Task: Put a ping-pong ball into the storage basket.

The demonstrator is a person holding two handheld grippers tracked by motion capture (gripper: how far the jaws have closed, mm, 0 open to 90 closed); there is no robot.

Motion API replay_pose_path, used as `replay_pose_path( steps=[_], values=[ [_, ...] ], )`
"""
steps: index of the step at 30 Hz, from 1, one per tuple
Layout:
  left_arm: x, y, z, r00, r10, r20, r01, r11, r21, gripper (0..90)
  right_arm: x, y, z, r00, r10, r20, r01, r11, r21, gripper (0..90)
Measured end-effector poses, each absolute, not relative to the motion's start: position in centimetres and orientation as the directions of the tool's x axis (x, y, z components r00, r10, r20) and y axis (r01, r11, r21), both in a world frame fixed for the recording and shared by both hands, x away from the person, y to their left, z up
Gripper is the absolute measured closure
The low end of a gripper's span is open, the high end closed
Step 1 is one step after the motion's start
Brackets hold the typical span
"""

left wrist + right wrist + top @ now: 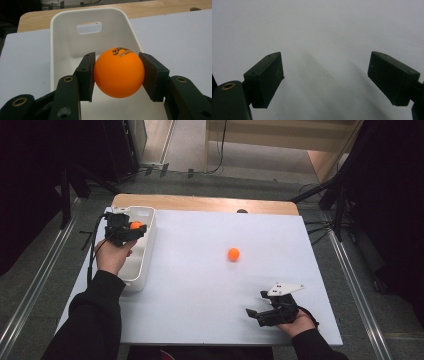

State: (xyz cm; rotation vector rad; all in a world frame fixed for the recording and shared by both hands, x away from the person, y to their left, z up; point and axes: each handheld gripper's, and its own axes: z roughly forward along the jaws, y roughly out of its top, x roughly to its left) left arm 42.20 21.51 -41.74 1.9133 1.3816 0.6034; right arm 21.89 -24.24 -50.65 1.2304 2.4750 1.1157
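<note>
Right tongs (256, 306): positioned at the near edge of the desk (200, 285), at roughly 5 o'clock in the high view; held in the person's right hand (299, 322); jaws spread wide with nothing between them; in the right gripper view the right tongs (325, 77) face bare white desk surface (317, 30); a grey three-cornered plate (285, 289) sits on top of the unit.

Left tongs (139, 228): positioned at about 10 o'clock in the high view; held in the person's left hand (112, 255), dark sleeve (92, 320) entering from the bottom edge; jaws closed on an orange ball (135, 225); in the left gripper view the left tongs (119, 75) press both pads against opposite sides of the held ball (119, 72), which carries dark print at its 12 o'clock; the ball is clear of the floor of the white bin (62, 45) and is held over the bin's interior.

White bin (142, 262): lies along the left side of the desk, long axis running from 6 to 12 o'clock; a handle slot (89, 27) is cut in the far end wall.

Second orange ball (233, 253): rests on the open desk near centre, well apart from both tongs and from the bin.

Far edge: a strip of bare wood (200, 202) shows at 12 o'clock beyond the white surface.
</note>
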Motion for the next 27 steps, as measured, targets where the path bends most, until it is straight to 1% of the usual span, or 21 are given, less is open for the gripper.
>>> replay_pose_path(
  steps=[5,6,8,10,14,16,19,21,23,27],
  values=[
    [42.2,21.5,-41.7,0.320,0.947,-0.025,0.629,-0.193,0.753,49.8,21.9,-24.2,-50.6,-0.648,0.741,0.174,0.621,0.383,0.684,11.8],
    [42.2,21.6,-41.7,0.322,0.946,-0.027,0.628,-0.192,0.754,48.8,21.9,-24.2,-50.6,-0.647,0.742,0.174,0.622,0.382,0.684,11.7],
    [42.2,21.6,-41.6,0.317,0.948,-0.031,0.622,-0.183,0.762,42.4,21.9,-24.2,-50.6,-0.648,0.742,0.174,0.622,0.382,0.684,11.8],
    [42.0,21.6,-41.4,0.316,0.948,-0.030,0.612,-0.180,0.770,41.3,21.9,-24.2,-50.6,-0.649,0.741,0.175,0.621,0.382,0.684,11.8],
    [41.8,21.7,-40.7,0.337,0.939,-0.063,0.595,-0.161,0.787,38.7,21.9,-24.2,-50.6,-0.646,0.742,0.178,0.625,0.381,0.681,11.8],
    [41.7,21.8,-40.4,0.349,0.934,-0.080,0.598,-0.156,0.787,34.5,21.9,-24.2,-50.6,-0.647,0.741,0.178,0.624,0.382,0.681,11.7],
    [41.5,21.7,-39.9,0.369,0.925,-0.090,0.592,-0.159,0.790,31.7,21.8,-24.2,-50.6,-0.649,0.740,0.175,0.620,0.382,0.685,11.8],
    [41.3,21.5,-39.6,0.384,0.918,-0.098,0.587,-0.161,0.793,31.7,21.8,-24.2,-50.6,-0.654,0.736,0.175,0.619,0.387,0.683,11.8],
    [41.1,21.3,-39.2,0.402,0.910,-0.103,0.583,-0.167,0.795,29.0,21.8,-24.2,-50.6,-0.654,0.736,0.175,0.619,0.388,0.683,11.8],
    [40.7,20.9,-38.7,0.447,0.886,-0.127,0.579,-0.177,0.796,28.5,21.8,-24.1,-50.6,-0.655,0.736,0.174,0.618,0.388,0.684,11.8]
  ],
)
